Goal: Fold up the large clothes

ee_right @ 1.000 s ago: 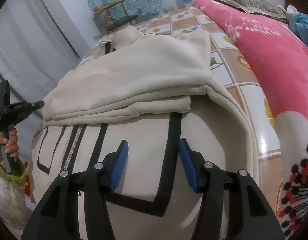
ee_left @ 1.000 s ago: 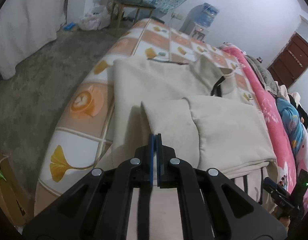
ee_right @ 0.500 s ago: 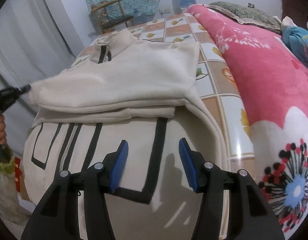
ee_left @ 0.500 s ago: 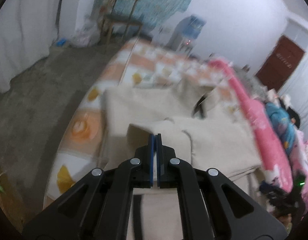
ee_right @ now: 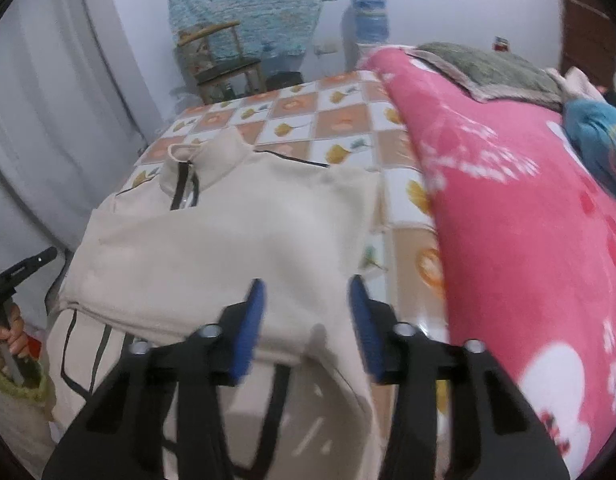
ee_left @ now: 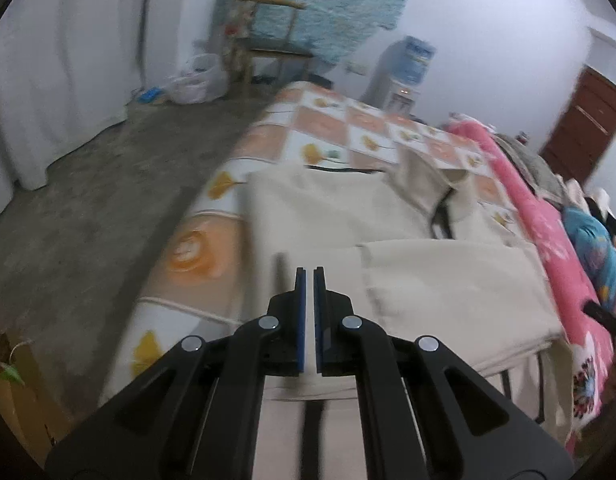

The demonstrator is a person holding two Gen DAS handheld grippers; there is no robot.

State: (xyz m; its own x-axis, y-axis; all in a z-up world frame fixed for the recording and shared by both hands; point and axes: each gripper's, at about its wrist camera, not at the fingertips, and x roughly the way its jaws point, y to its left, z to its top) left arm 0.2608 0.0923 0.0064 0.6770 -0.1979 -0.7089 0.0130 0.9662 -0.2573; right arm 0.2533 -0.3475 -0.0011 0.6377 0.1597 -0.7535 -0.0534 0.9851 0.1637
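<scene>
Lying half-folded across the tiled bedspread [ee_right: 340, 120], the cream jacket [ee_right: 227, 248] is waiting for its next fold. The left gripper [ee_left: 309, 280] is hovering above it, pinched shut and empty; the right gripper [ee_right: 305, 300], jaws just narrowing with nothing between them, is hovering over the folded edge.

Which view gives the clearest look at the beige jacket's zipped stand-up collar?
The right wrist view: the beige jacket's stand-up collar faces the camera, with its dark zipper and hanging loop visible. The left wrist view shows the collar only side-on and blurred.
</scene>
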